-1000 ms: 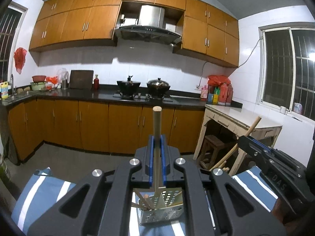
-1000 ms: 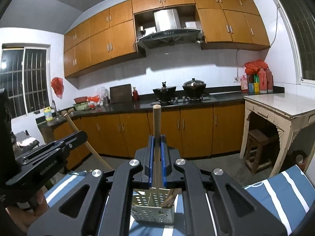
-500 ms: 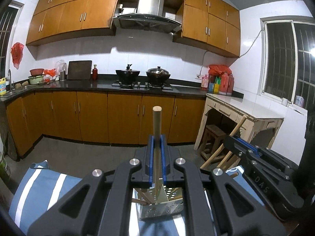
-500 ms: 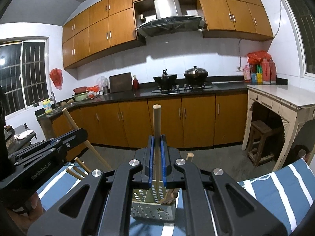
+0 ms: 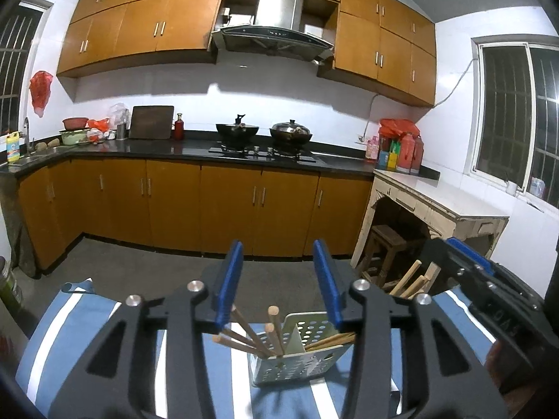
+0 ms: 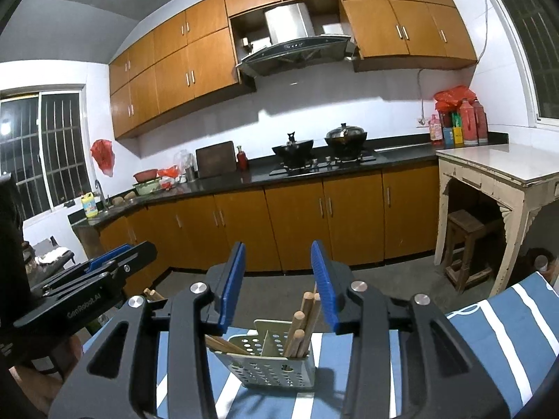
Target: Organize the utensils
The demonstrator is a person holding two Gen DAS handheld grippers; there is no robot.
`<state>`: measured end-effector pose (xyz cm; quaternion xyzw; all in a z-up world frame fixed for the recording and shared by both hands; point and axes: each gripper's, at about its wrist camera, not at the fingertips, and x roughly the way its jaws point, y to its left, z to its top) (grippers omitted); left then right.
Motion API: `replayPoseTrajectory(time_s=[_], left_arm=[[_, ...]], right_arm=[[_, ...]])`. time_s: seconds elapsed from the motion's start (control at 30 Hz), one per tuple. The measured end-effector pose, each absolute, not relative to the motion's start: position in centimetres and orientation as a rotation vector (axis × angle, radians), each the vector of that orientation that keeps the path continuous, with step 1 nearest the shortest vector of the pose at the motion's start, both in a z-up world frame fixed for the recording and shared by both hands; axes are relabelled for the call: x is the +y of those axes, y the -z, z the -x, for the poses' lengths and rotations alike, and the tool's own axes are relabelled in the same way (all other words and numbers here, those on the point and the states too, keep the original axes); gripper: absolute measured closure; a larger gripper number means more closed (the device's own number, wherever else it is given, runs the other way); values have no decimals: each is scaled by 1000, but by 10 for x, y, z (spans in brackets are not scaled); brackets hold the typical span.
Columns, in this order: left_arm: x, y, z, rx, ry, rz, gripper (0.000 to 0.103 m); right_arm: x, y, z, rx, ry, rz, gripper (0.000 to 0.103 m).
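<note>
A perforated pale-green utensil holder (image 5: 297, 359) with a middle divider stands on a blue-and-white striped cloth (image 5: 70, 328). Several wooden sticks (image 5: 269, 331) lean in its left compartment and more lie in the right one. My left gripper (image 5: 277, 279) is open and empty just above and behind the holder. In the right wrist view the holder (image 6: 269, 359) holds wooden sticks (image 6: 302, 324) on its right side. My right gripper (image 6: 277, 279) is open and empty above it. Each gripper shows at the edge of the other's view.
Orange kitchen cabinets (image 5: 227, 206) and a dark countertop with a stove and two pots (image 5: 262, 132) run along the back wall. A white table (image 5: 436, 202) with a wooden stool (image 5: 384, 244) under it stands at the right.
Both grippers were shut on upright wooden sticks. Both have opened, and the sticks now stand in the holder. Both grippers have drawn closer to the holder.
</note>
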<state>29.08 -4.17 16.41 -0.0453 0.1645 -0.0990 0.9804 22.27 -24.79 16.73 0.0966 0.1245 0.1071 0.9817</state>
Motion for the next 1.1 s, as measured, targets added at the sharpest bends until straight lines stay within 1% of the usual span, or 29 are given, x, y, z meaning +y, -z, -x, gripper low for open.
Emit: replayPoseTrajectory(time_s=[0.1,0.2,0.3,0.47,0.6,0.67,0.73,0.77,0.83,0.9,0.93,1.0,1.1], left_arm=[[-37,-169,-283,318,191,90,53],[-33,-175,-271,305,183,94,50],[-27,-178,-257,294,178,97,46],[-17,-180,-231,286,163,90,43],[-9,-178,-206,291,151,85,40],[-5,-175,-192,294,149,81,38],[-2,-174,-180,297,146,77,35],[0,-172,-172,298,148,76,33],[3,-169,-154,297,153,74,28],[7,-165,-137,291,159,72,18],[9,-161,-123,285,161,67,15],[11,-155,-104,282,157,59,5],[14,-142,-79,280,144,44,4]], right_arm=[[-249,-171,-216,245,-203,-186,57],[-247,-172,-210,247,-189,-171,55],[-248,-174,-200,245,-183,-174,51],[-248,-174,-180,240,-178,-174,47],[-246,-174,-160,233,-174,-172,38],[-244,-174,-150,229,-169,-165,32],[-243,-171,-138,227,-172,-162,23],[-244,-169,-131,226,-171,-165,20],[-245,-167,-119,222,-164,-176,7],[-247,-161,-103,217,-150,-192,2],[-248,-157,-95,212,-141,-194,2],[-247,-151,-77,205,-121,-177,2],[-242,-140,-55,205,-101,-140,2]])
